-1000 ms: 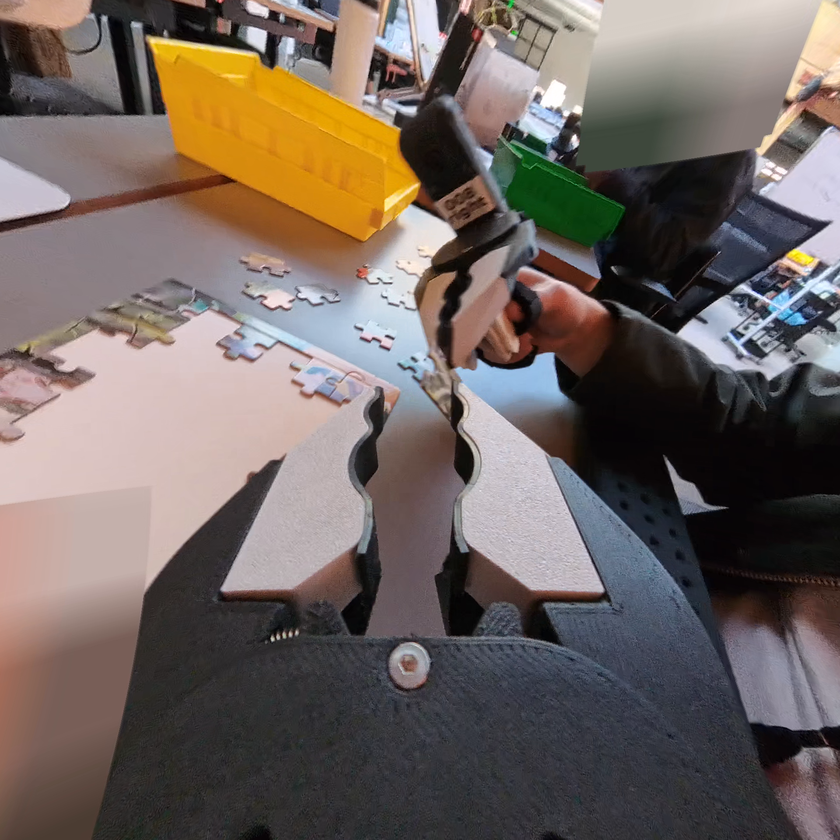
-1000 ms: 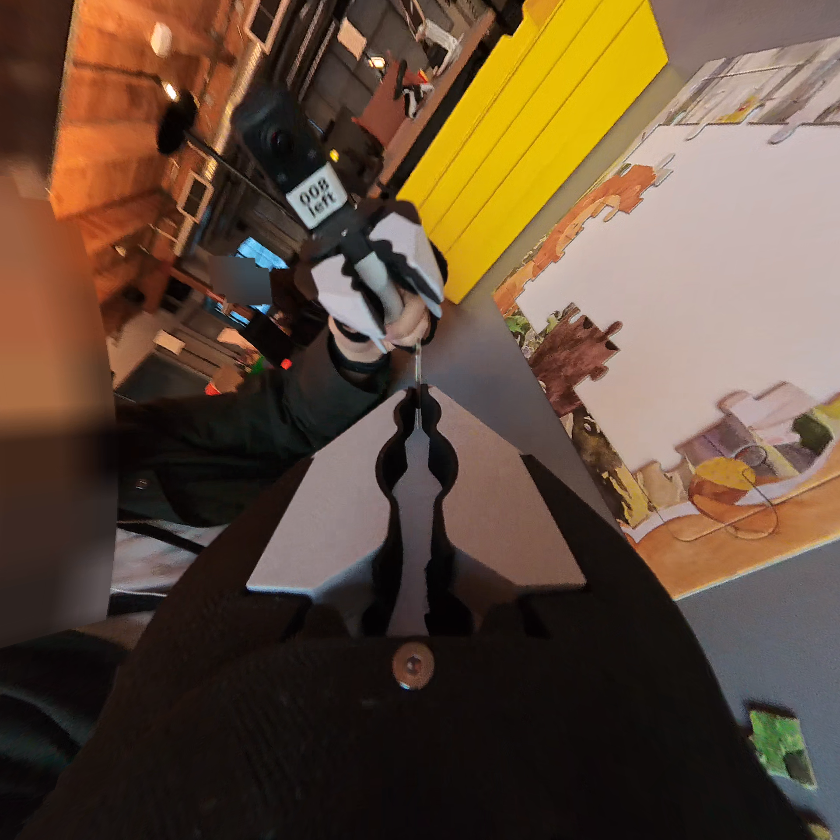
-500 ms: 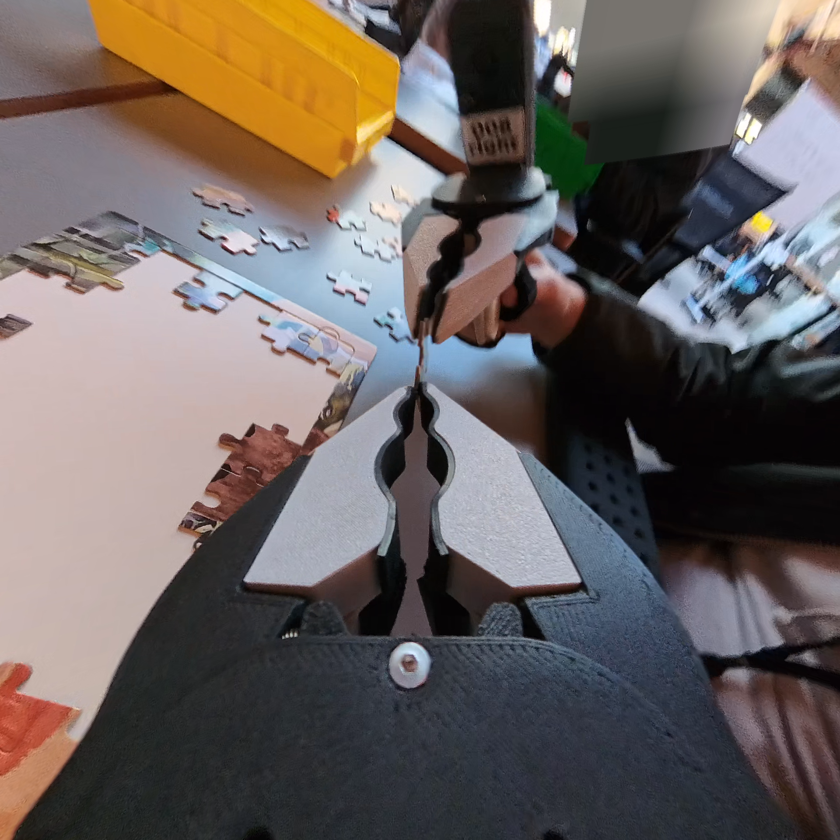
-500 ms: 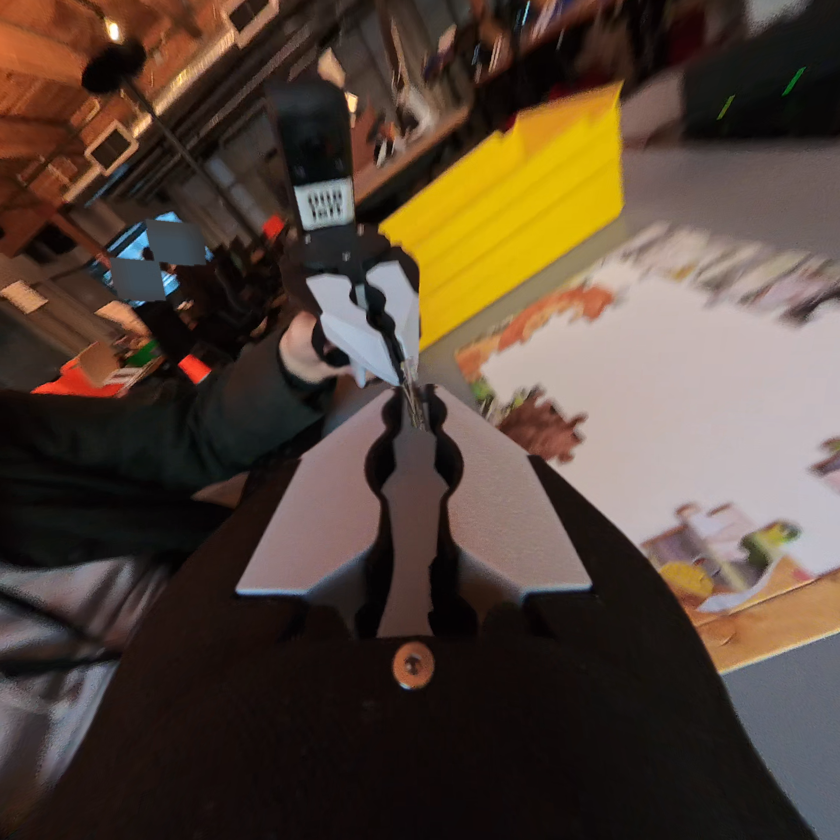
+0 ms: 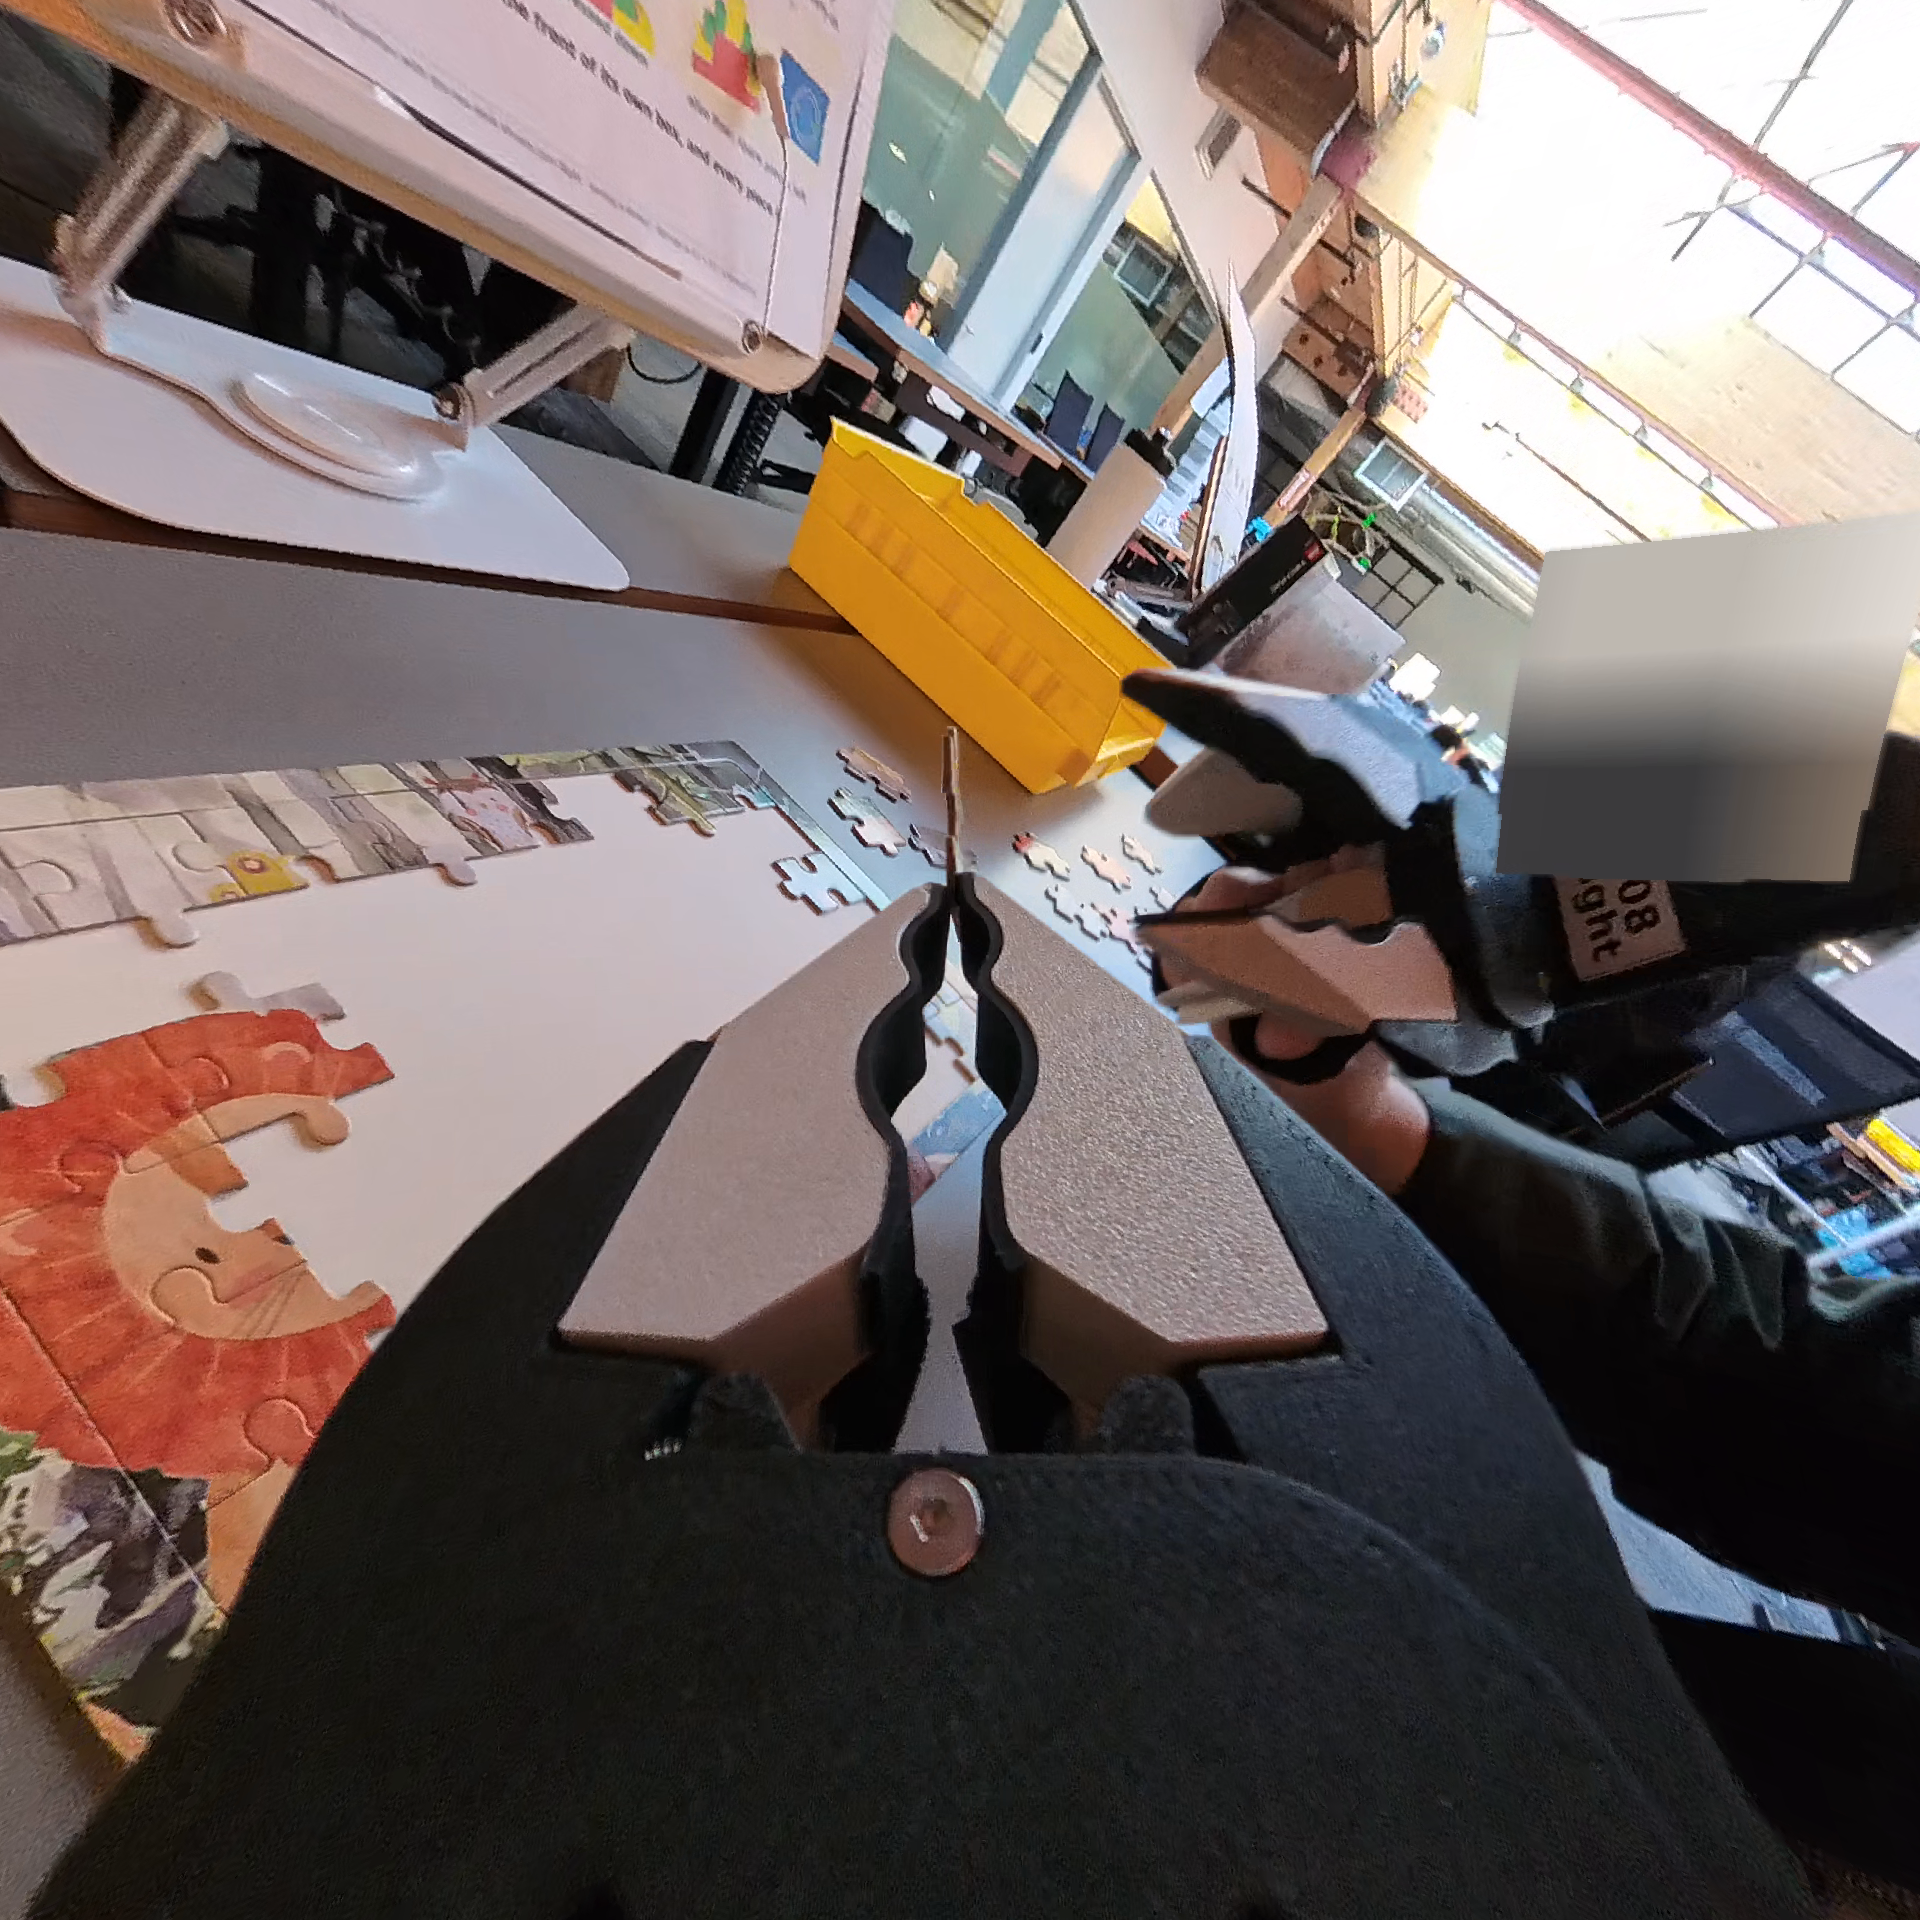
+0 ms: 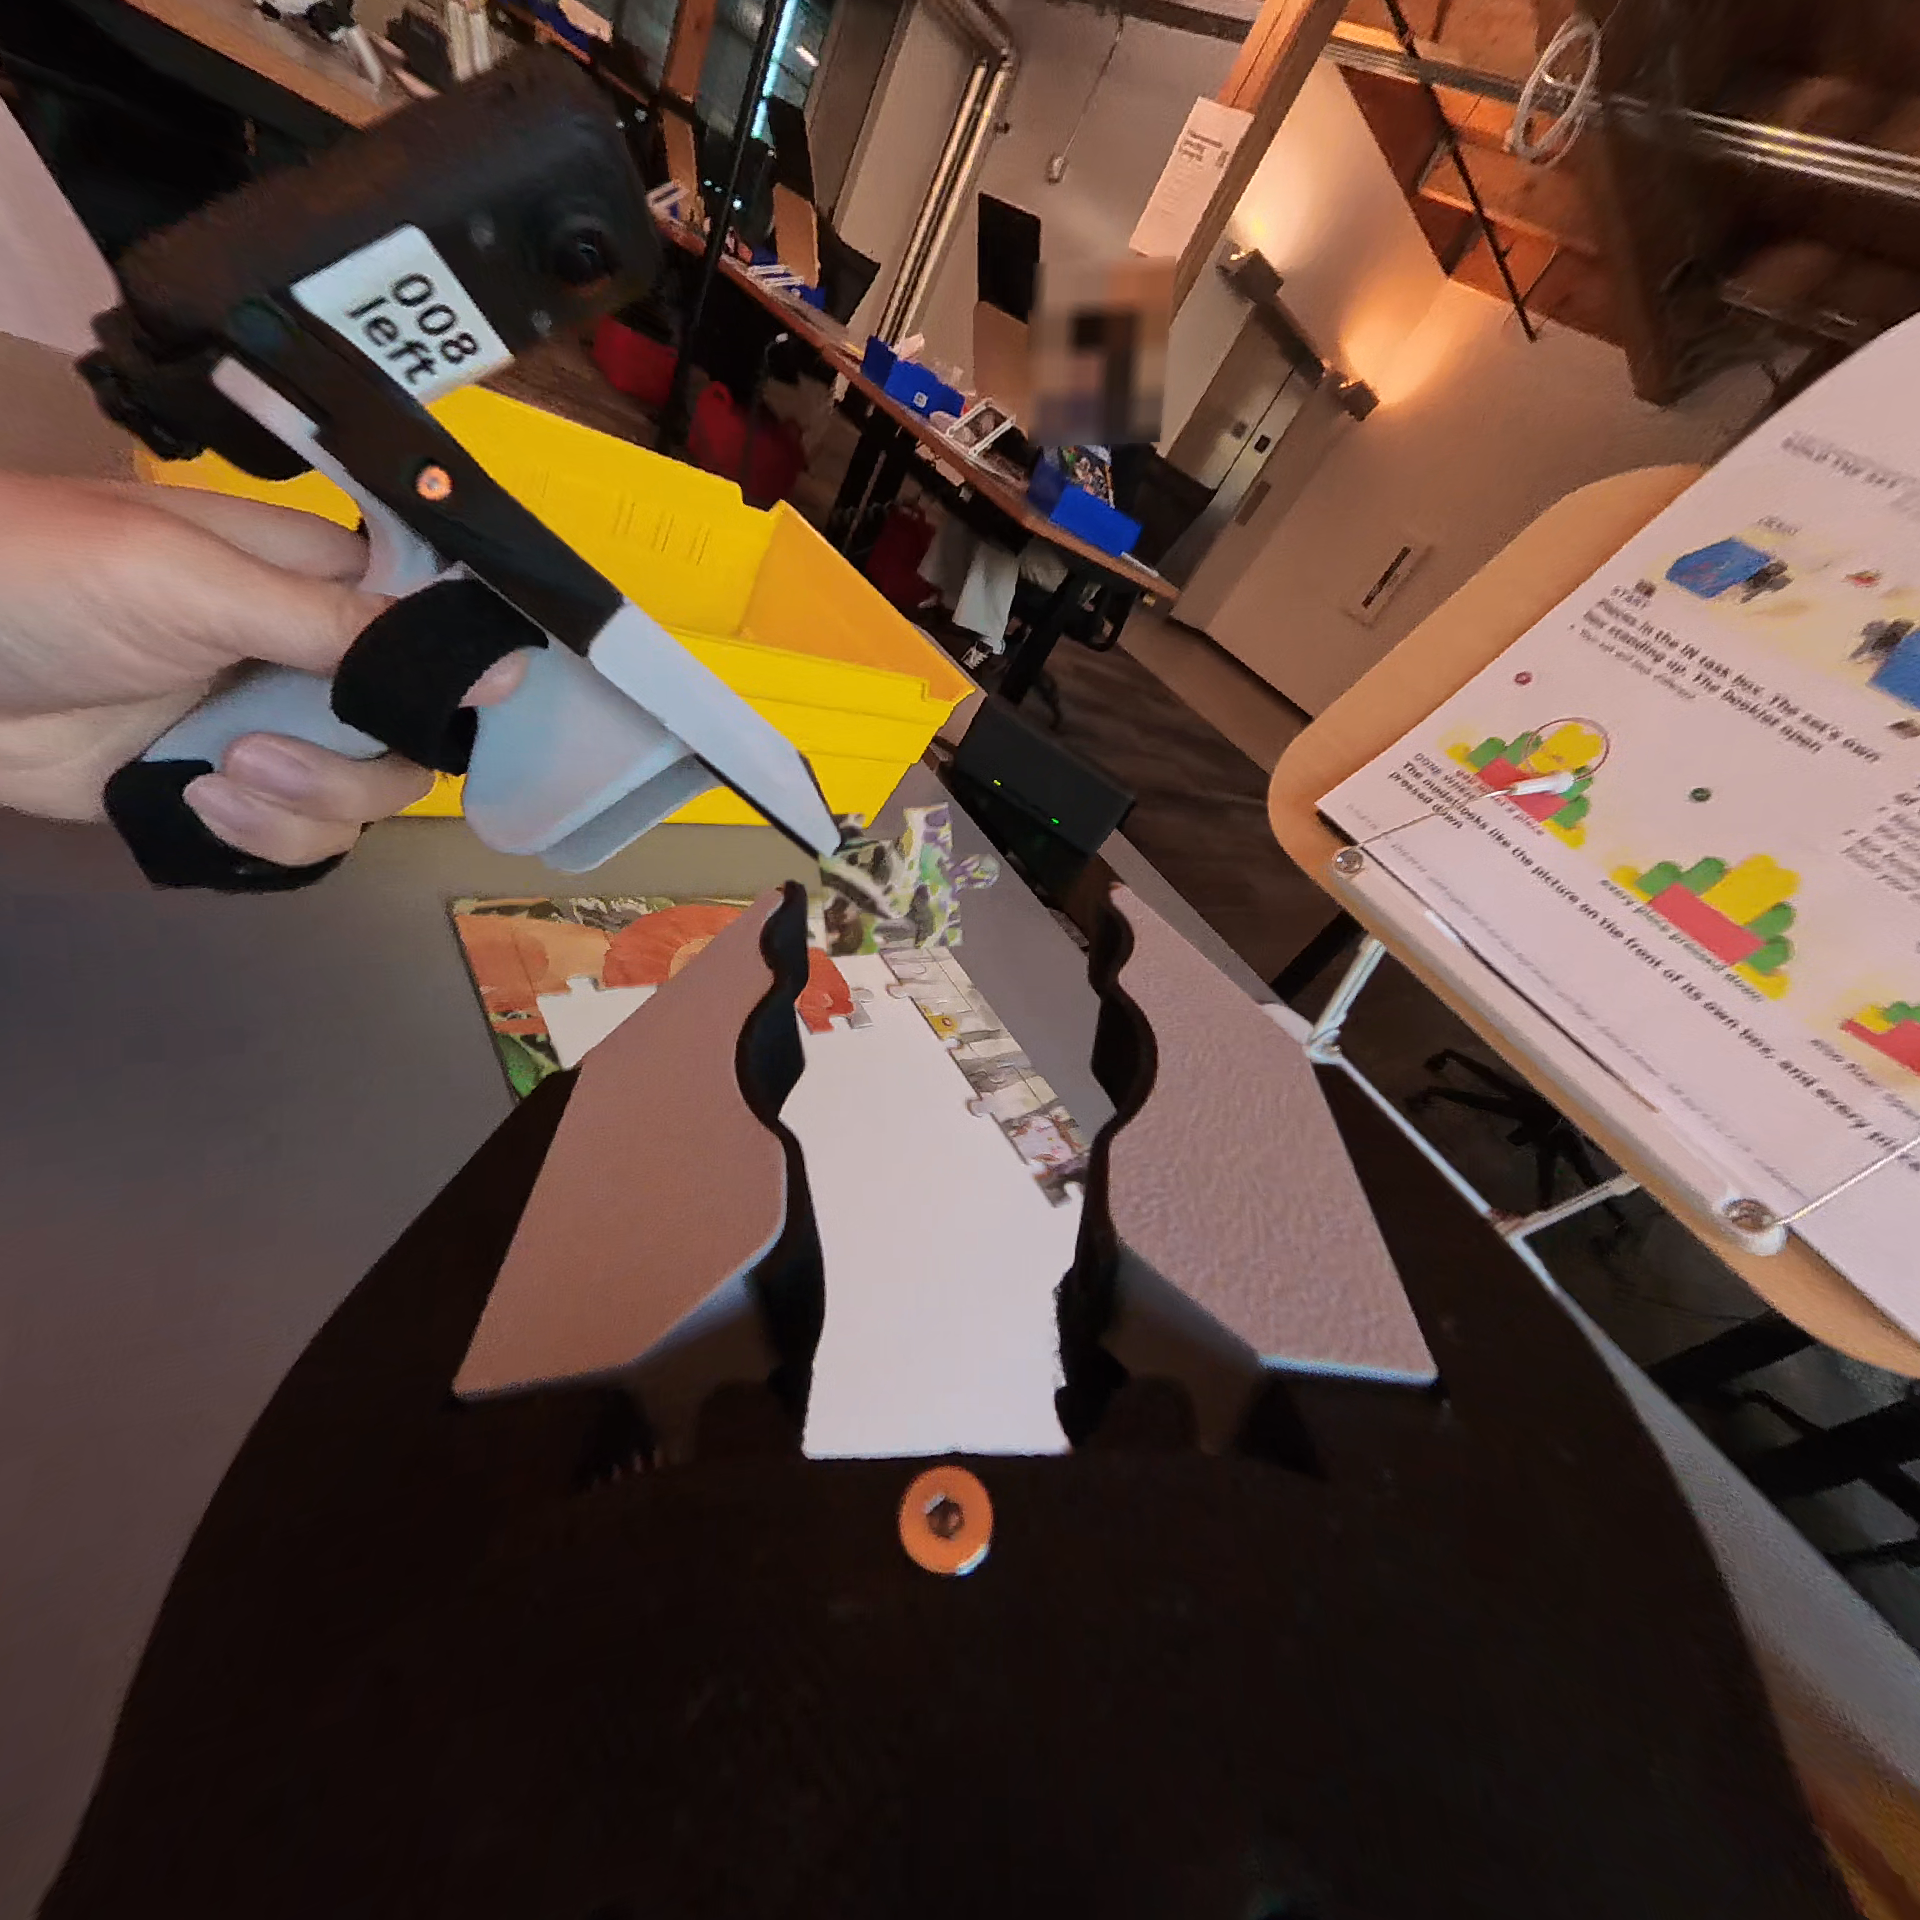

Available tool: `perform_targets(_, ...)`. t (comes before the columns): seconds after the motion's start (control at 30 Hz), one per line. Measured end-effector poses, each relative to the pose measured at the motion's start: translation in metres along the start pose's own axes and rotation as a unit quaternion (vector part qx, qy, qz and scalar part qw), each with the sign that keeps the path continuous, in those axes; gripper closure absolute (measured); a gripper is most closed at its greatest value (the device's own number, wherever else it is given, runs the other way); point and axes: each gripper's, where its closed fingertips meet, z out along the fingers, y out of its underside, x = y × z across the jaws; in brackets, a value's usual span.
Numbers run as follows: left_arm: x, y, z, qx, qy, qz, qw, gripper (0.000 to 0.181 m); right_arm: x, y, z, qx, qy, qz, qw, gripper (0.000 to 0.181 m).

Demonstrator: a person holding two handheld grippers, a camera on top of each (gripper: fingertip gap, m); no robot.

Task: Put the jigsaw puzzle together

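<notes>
Left tongs [image 5: 951,902] clenched on a puzzle piece [image 5: 951,800] held edge-up above the half-built jigsaw [image 5: 499,997] on the grey tabletop [image 5: 312,665]; right tongs [image 6: 945,914] spread wide, holding nothing, just beside

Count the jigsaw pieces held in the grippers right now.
1. A thin cardboard jigsaw piece is pinched edge-on at the tips of the left gripper; the right gripper is open and empty.
</notes>
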Motion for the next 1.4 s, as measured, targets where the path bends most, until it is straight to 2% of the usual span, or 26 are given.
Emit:
perform_targets(0.07, -0.001, -0.004, -0.002, 0.012, -0.001, -0.004, 1.000, 0.181, -0.008, 0.005, 0.007, -0.001, 0.001, 0.010, 1.000, 0.128)
perform_targets(0.17, 0.005, -0.005, -0.001, 0.016, 0.018, -0.024, 0.999, 0.181, -0.012, 0.018, 0.009, -0.033, 0.022, -0.053, 0.998, 0.130)
perform_targets(0.27, 0.012, -0.004, 0.000, 0.013, 0.031, -0.031, 0.999, 0.181, -0.011, 0.019, 0.009, -0.044, 0.039, -0.073, 0.996, 0.131)
perform_targets(0.37, 0.014, 0.000, 0.002, 0.004, 0.026, -0.015, 1.000, 0.181, -0.009, 0.009, 0.005, -0.026, 0.048, -0.054, 0.997, 0.142)
perform_targets(0.6, 0.020, 0.006, 0.007, -0.007, 0.045, -0.018, 0.999, 0.181, -0.015, 0.023, 0.008, -0.057, 0.026, -0.040, 0.997, 0.146)
perform_targets(0.8, 0.024, 0.002, 0.005, -0.007, 0.065, -0.014, 0.998, 0.181, -0.011, 0.020, 0.003, -0.067, 0.014, -0.031, 0.997, 0.150)
perform_targets(0.83, 0.025, -0.002, 0.003, 0.002, 0.063, -0.002, 0.998, 0.176, -0.009, 0.022, 0.002, -0.075, 0.012, -0.036, 0.996, 0.150)
perform_targets(0.9, 0.027, -0.013, -0.003, 0.023, 0.053, 0.037, 0.998, 0.153, -0.014, 0.029, -0.002, -0.082, -0.025, -0.057, 0.995, 0.150)
perform_targets(0.93, 0.028, -0.021, -0.008, 0.041, 0.041, 0.065, 0.996, 0.146, -0.012, 0.037, -0.005, -0.096, -0.032, -0.072, 0.992, 0.150)
perform_targets(1.07, 0.026, -0.039, -0.021, 0.076, -0.031, 0.178, 0.981, 0.136, -0.015, 0.062, -0.019, -0.129, -0.097, -0.136, 0.977, 0.150)
perform_targets(1.17, 0.022, -0.026, -0.013, 0.043, -0.053, 0.220, 0.973, 0.139, -0.010, 0.070, -0.024, -0.152, -0.090, -0.186, 0.966, 0.150)
perform_targets(1.27, 0.010, -0.009, -0.004, -0.005, -0.066, 0.217, 0.974, 0.148, -0.015, 0.066, -0.025, -0.147, -0.094, -0.207, 0.963, 0.150)
perform_targets(1.33, 0.010, 0.004, 0.001, -0.038, -0.032, 0.186, 0.981, 0.156, -0.018, 0.066, -0.023, -0.147, -0.093, -0.216, 0.961, 0.149)
perform_targets(1.4, 0.012, 0.018, 0.006, -0.078, 0.011, 0.131, 0.988, 0.153, -0.019, 0.069, -0.021, -0.151, -0.091, -0.225, 0.958, 0.149)
